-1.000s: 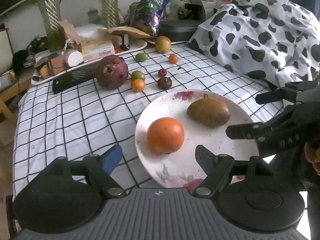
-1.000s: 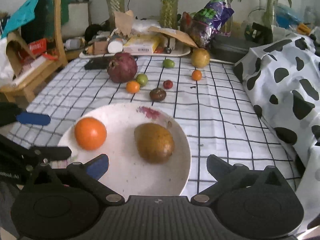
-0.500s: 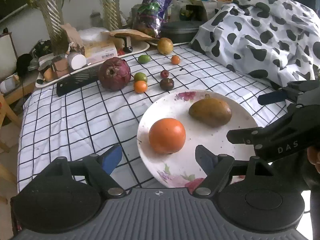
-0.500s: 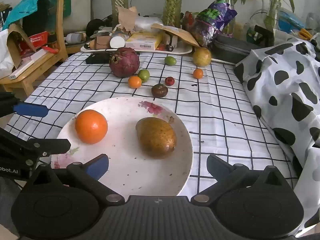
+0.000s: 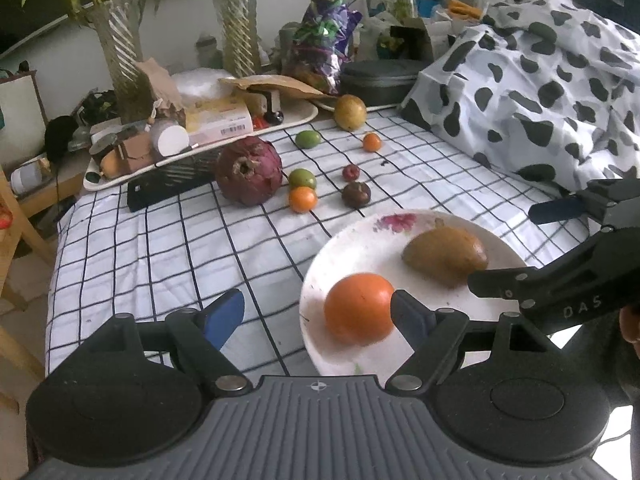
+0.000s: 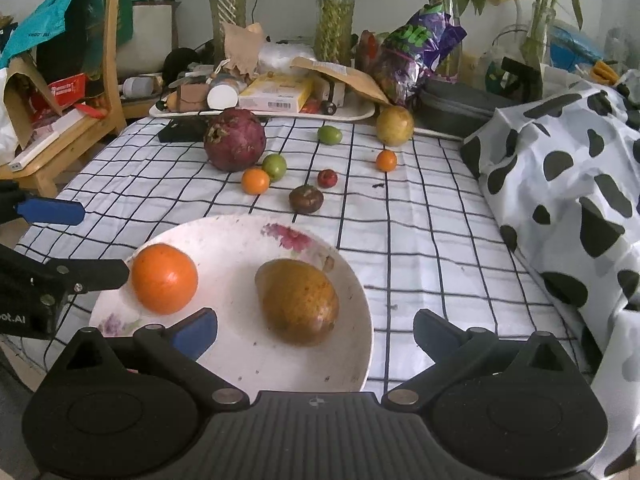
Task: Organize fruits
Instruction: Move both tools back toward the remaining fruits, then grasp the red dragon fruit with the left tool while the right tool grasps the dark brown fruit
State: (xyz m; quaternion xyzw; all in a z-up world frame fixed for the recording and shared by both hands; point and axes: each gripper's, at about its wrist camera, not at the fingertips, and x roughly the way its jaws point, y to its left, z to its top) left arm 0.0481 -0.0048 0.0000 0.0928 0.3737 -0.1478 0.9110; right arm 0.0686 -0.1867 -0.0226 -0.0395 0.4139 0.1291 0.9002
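Left gripper point(image 5: 318, 314) spread wide, empty; right gripper point(image 6: 316, 326) likewise | orange point(image 5: 359, 309) and mango point(image 6: 298, 307) on plate point(image 6: 240, 240) | mango likely soft, heavy (grip its belly gently); loose small fruit beyond.

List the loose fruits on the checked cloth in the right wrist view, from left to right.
Pomegranate → small orange → green fruit → dark mangosteen → red fruit → far orange.

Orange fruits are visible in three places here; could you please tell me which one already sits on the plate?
The largest orange fruit, beside the brown mango on the white plate.
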